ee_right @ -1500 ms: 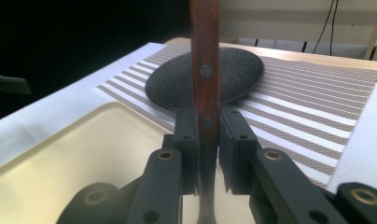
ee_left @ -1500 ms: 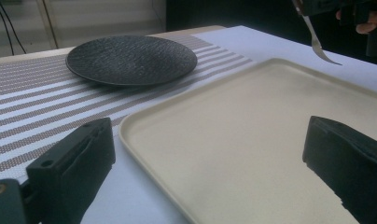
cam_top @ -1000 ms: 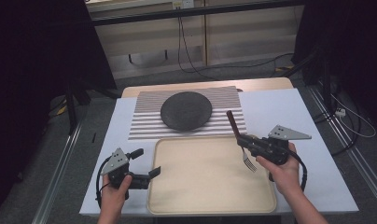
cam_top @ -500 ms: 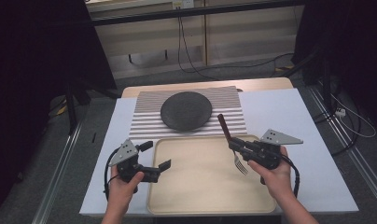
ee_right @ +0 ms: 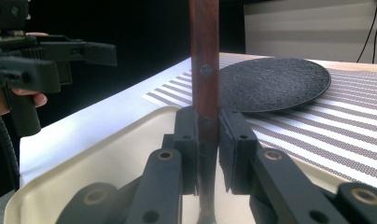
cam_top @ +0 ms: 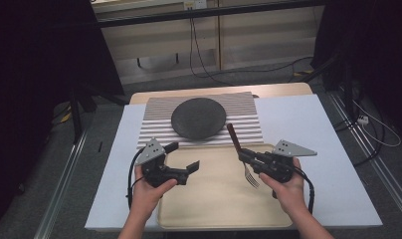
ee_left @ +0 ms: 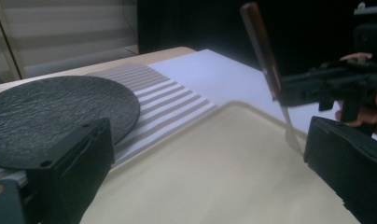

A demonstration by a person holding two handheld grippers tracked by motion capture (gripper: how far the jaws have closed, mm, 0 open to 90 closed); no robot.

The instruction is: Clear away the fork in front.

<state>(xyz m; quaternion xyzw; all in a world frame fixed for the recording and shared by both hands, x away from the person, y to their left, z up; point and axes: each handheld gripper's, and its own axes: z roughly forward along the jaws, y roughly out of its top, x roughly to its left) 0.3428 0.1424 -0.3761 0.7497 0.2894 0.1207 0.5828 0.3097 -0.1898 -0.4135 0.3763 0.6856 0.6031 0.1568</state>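
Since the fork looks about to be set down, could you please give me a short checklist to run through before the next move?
1. Right gripper clamps the fork by its wooden handle: ok.
2. Fork tines point down over the tray: ok.
3. Tines clear of the tray surface: cannot tell.
4. Left gripper open, holding nothing: ok.
5. Left gripper apart from the fork: ok.
6. Dark plate lies on the striped mat, beyond the tray: ok.

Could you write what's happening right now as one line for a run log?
right gripper: shut on fork, tines down over tray | left gripper: jaws open, nothing held | plate: on striped mat
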